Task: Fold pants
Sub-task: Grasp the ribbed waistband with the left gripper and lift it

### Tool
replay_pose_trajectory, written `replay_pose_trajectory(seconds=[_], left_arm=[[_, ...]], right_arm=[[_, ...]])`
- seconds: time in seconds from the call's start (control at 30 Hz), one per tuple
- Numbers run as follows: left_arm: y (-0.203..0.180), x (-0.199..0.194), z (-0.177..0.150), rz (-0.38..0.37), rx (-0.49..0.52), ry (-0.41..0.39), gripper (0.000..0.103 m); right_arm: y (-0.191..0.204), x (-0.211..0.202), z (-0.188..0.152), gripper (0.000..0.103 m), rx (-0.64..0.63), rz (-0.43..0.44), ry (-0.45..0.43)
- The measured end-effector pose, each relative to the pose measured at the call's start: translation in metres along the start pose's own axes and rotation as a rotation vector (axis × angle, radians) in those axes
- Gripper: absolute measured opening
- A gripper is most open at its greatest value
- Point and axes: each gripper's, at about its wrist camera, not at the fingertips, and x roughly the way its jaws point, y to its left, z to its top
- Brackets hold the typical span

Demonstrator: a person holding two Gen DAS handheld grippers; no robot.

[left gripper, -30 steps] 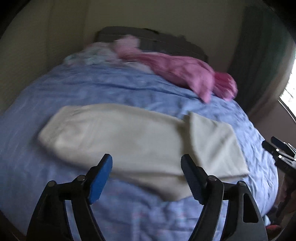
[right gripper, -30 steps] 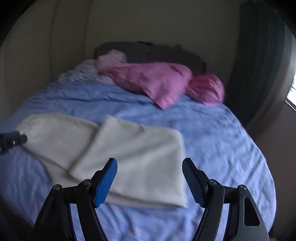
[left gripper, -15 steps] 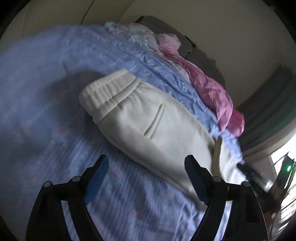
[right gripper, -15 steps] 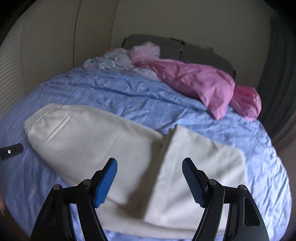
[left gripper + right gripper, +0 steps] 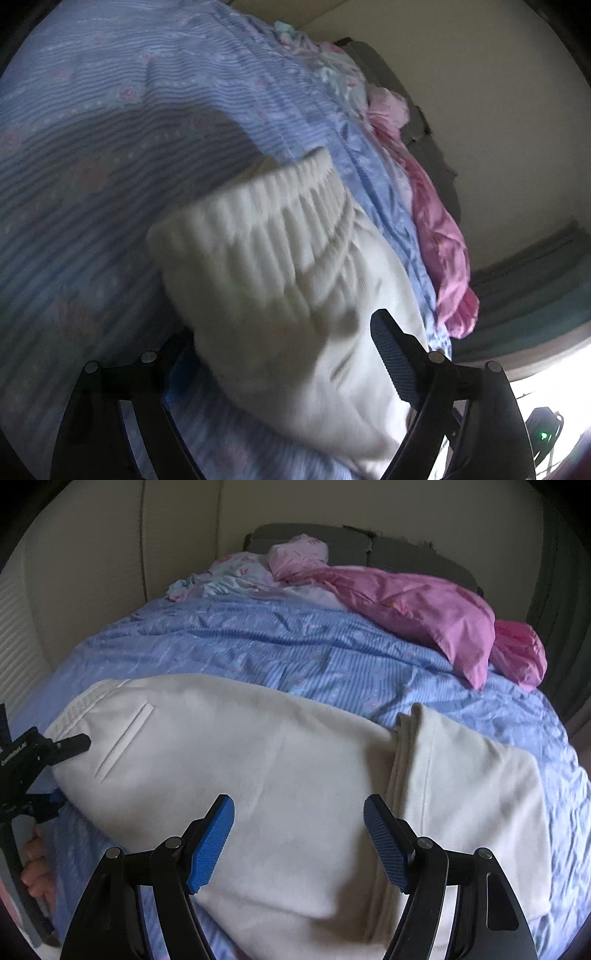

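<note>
Cream pants [image 5: 266, 760] lie across the blue bed, legs folded back over at the right [image 5: 472, 768], ribbed waistband at the left [image 5: 280, 221]. My left gripper [image 5: 280, 354] is open at the waist end; its left finger is hidden under the fabric corner, its right finger above it. It also shows in the right wrist view [image 5: 55, 768] at the waistband. My right gripper [image 5: 299, 845] is open and empty above the middle of the pants.
A blue striped bedspread [image 5: 280, 642] covers the bed. Pink bedding [image 5: 417, 605] and a pale patterned cloth [image 5: 229, 572] lie by the grey headboard [image 5: 369, 542]. A wall stands at the left, a dark curtain [image 5: 561, 590] at the right.
My left gripper swung left and closed in on the waistband, with the fabric corner now between its fingers. My right gripper moved left and nearer over the pants' middle.
</note>
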Motion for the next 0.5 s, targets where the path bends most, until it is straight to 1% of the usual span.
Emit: replay_pose_trajectory(seconds=[0.03,0.1,0.13,0.17,0.2,0.23,0.27,0.3,0.33,0.37,0.4,0.43,0.5], left_arm=[[0.000,0.002,0.002,0.008,-0.005,-0.003,0.084],[-0.005,0.005,0.003,0.081,0.000,-0.012,0.068],[-0.009,0.006,0.002,0.125,0.023,-0.016,0.053],[-0.012,0.005,0.000,0.158,0.053,-0.022,0.041],[-0.020,0.003,-0.002,0.171,0.098,-0.032,0.036],[-0.030,-0.002,-0.006,0.198,0.140,-0.056,0.032],[-0.035,-0.005,-0.008,0.210,0.161,-0.073,0.029],[-0.046,-0.011,-0.010,0.221,0.190,-0.102,0.028],[-0.054,-0.014,-0.011,0.231,0.205,-0.122,0.027],[-0.068,-0.019,-0.014,0.245,0.228,-0.150,0.027],[-0.077,-0.021,-0.014,0.253,0.247,-0.167,0.026],[-0.087,-0.023,-0.014,0.259,0.269,-0.182,0.026],[-0.110,-0.027,-0.016,0.264,0.336,-0.207,0.026]], right_arm=[[-0.001,0.003,0.002,0.073,0.011,0.004,0.008],[-0.007,0.012,0.009,0.073,0.036,-0.002,0.027],[-0.014,0.016,0.014,0.073,0.061,-0.017,0.029],[-0.019,0.017,0.016,0.073,0.076,-0.028,0.030],[-0.026,0.020,0.019,0.073,0.096,-0.046,0.031],[-0.036,0.023,0.022,0.070,0.121,-0.068,0.035],[-0.044,0.024,0.023,0.069,0.140,-0.074,0.035],[-0.052,0.026,0.024,0.062,0.156,-0.072,0.033],[-0.062,0.028,0.025,0.053,0.178,-0.075,0.032],[-0.071,0.030,0.025,0.049,0.202,-0.073,0.035],[-0.077,0.032,0.025,0.042,0.216,-0.069,0.041],[-0.085,0.036,0.026,0.035,0.238,-0.055,0.052],[-0.099,0.044,0.027,0.027,0.278,-0.022,0.075]])
